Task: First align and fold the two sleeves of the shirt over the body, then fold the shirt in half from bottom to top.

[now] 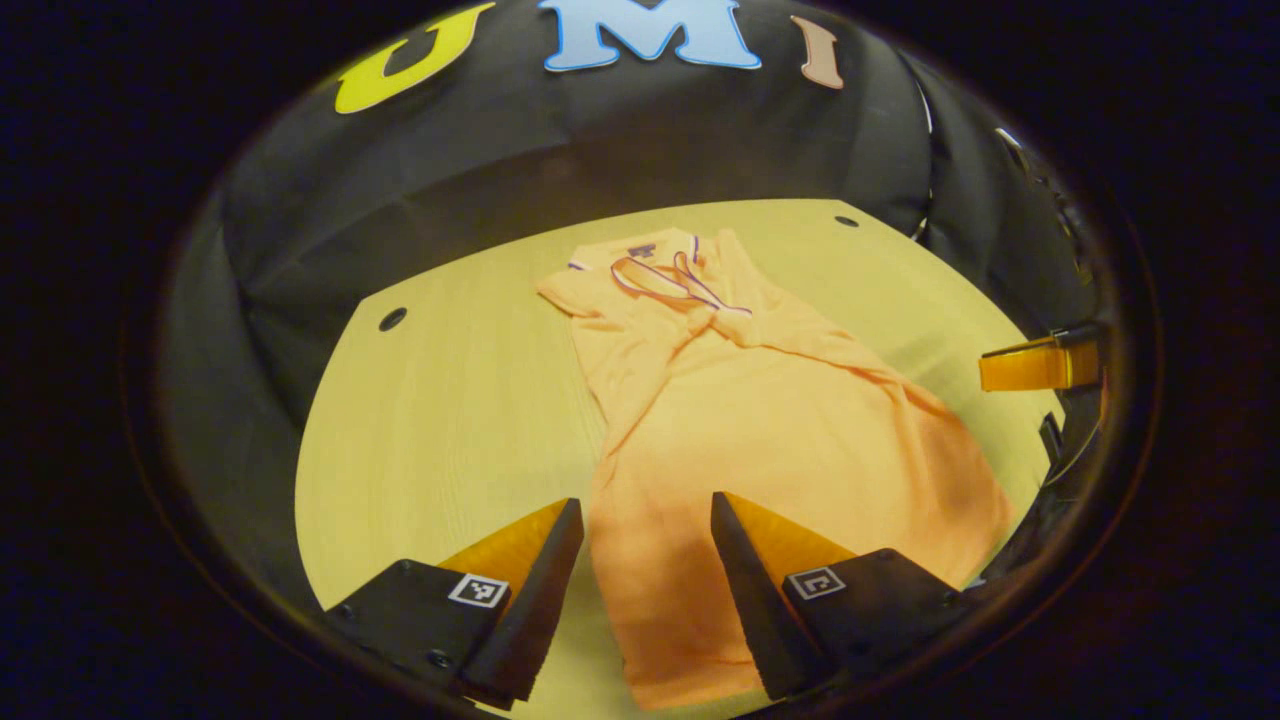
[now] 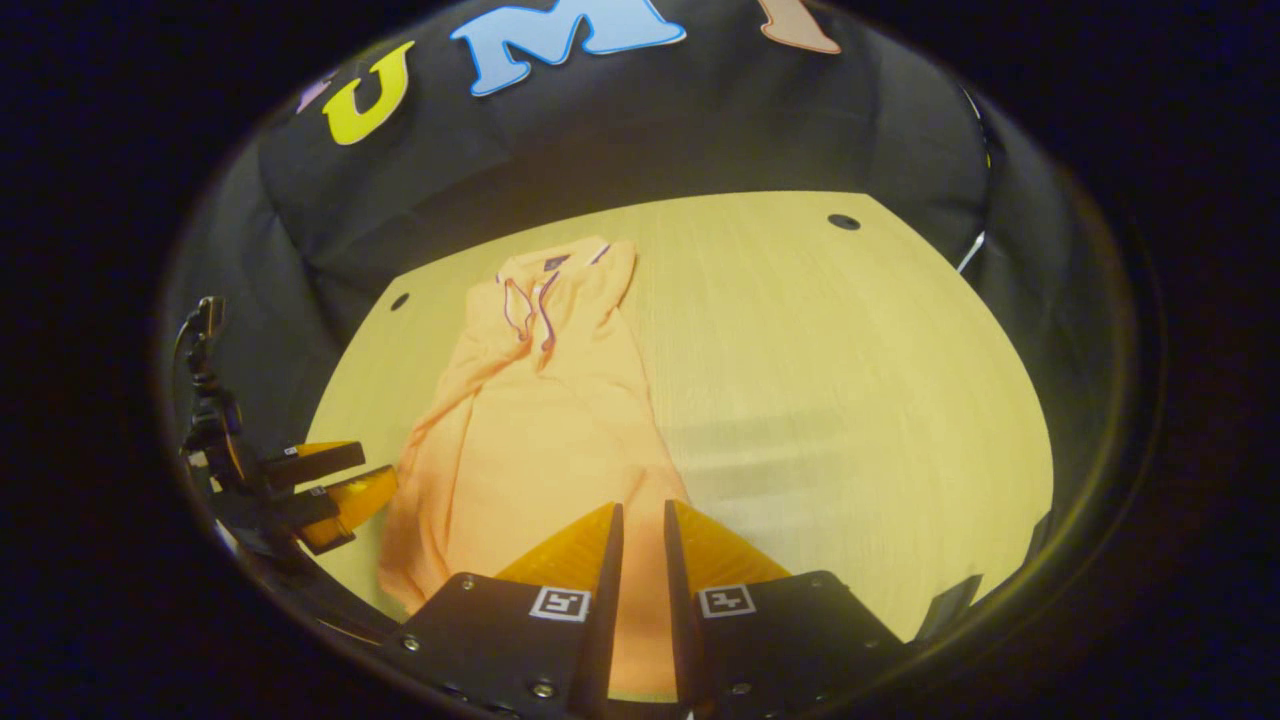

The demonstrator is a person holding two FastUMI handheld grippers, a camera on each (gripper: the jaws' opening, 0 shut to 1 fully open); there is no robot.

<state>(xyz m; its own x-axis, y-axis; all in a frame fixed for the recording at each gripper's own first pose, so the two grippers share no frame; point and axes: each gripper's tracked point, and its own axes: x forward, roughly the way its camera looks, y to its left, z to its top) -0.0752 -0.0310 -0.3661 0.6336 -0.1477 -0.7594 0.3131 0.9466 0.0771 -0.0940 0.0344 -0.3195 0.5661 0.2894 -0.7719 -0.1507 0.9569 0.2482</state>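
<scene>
**Orange shirt lying lengthwise on a pale wooden bench, both grippers at its hem end**

Orange knit fabric makes up the shirt, which lies flat on the light wood-grain bench with its collar toward the far edge and its hem toward the near edge. In the left gripper view, the far-left corner of the bench carries a dark round hole; the shirt lies right of centre, and both sleeves are already folded in over the body, their purple-trimmed cuffs crossing just below the collar. The left gripper hangs above the hem end with its jaws spread wide, the left finger over bare wood just beside the shirt's left edge and the right finger over the fabric; nothing is held between them. At the right edge of that view, the other gripper's fingers project over the bench beside the shirt.

In the right gripper view, the left gripper appears at the left edge, near the near-left corner of the bench, with its jaws apart just beside the shirt's side. The shirt runs from the far edge down to the near edge, left of centre. The right gripper sits over the hem's right portion, jaws drawn to a narrow slit with orange fabric visible in the gap; whether they pinch the cloth cannot be told. A second dark hole marks the far-right corner.
</scene>
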